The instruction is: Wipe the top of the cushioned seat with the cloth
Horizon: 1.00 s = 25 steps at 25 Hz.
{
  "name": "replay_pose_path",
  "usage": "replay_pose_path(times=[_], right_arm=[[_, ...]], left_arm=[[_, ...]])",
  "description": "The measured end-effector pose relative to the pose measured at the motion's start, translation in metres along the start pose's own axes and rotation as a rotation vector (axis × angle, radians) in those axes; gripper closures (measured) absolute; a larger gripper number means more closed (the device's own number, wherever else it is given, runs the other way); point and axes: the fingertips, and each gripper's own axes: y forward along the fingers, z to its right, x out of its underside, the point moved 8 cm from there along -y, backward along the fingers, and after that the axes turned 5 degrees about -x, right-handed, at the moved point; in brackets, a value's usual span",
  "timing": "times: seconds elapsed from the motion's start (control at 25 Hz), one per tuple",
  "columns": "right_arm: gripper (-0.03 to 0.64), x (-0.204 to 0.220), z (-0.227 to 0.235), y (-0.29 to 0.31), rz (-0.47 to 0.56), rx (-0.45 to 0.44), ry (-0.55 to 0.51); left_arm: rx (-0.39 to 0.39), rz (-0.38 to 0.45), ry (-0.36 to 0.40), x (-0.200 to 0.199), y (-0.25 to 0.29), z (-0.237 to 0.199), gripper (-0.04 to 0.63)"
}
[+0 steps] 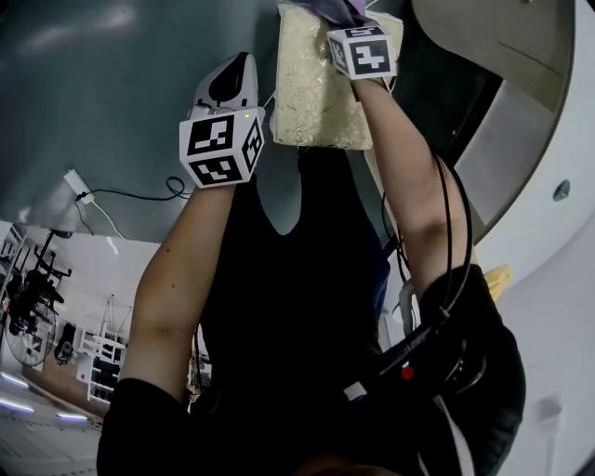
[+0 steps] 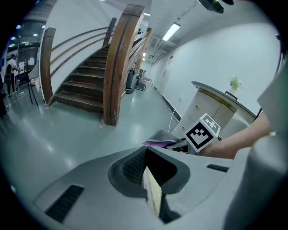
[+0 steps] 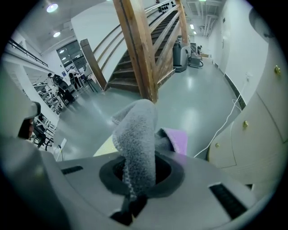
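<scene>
The pale yellow cushioned seat [image 1: 316, 84] shows at the top of the head view, held up over the grey floor. My left gripper [image 2: 146, 164] is shut on a thin edge of the cushion [image 2: 152, 195]; in the head view this gripper [image 1: 232, 84] sits just left of the cushion. My right gripper [image 3: 135, 177] is shut on the cloth [image 3: 137, 134], grey and fluffy with a purple side [image 3: 176, 139]. In the head view the right gripper [image 1: 361, 37] is over the cushion's top right part, with the cloth [image 1: 335, 9] at its tip. The left gripper view shows the cloth [image 2: 162, 137] beyond the jaws.
A wooden staircase [image 2: 90, 76] rises at the left. White curved cabinets [image 2: 211, 108] stand at the right, with a cable [image 3: 225, 126] on the floor beside them. People and racks [image 3: 63, 90] are far off at the left. A white plug and cable [image 1: 84, 197] lie on the floor.
</scene>
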Motion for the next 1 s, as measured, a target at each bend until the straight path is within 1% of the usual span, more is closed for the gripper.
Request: replay_pose_path(times=[0.16, 0.32, 0.4, 0.48, 0.56, 0.76, 0.88, 1.0], right_arm=[[0.588, 0.012, 0.026, -0.012, 0.025, 0.070, 0.057], [0.588, 0.020, 0.045, -0.022, 0.030, 0.097, 0.101], [0.588, 0.024, 0.056, -0.028, 0.034, 0.121, 0.141], [0.588, 0.028, 0.065, -0.033, 0.044, 0.149, 0.175], [0.588, 0.031, 0.070, -0.037, 0.046, 0.165, 0.181], [0.588, 0.039, 0.083, -0.043, 0.034, 0.194, 0.208], [0.588, 0.045, 0.095, -0.053, -0.004, 0.248, 0.237], [0.586, 0.049, 0.107, -0.077, -0.029, 0.297, 0.269]], left_arm=[[0.006, 0.001, 0.012, -0.003, 0.007, 0.010, 0.591], [0.017, -0.007, 0.030, -0.002, 0.010, 0.022, 0.591], [0.002, -0.004, 0.060, -0.003, 0.011, 0.027, 0.591], [-0.015, 0.004, 0.108, -0.004, 0.010, 0.032, 0.591], [-0.007, 0.006, 0.141, -0.004, 0.010, 0.039, 0.591], [0.002, 0.010, 0.117, -0.007, 0.011, 0.042, 0.591], [0.008, 0.010, 0.123, -0.012, 0.009, 0.040, 0.591], [0.014, 0.012, 0.125, -0.021, 0.001, 0.042, 0.591]])
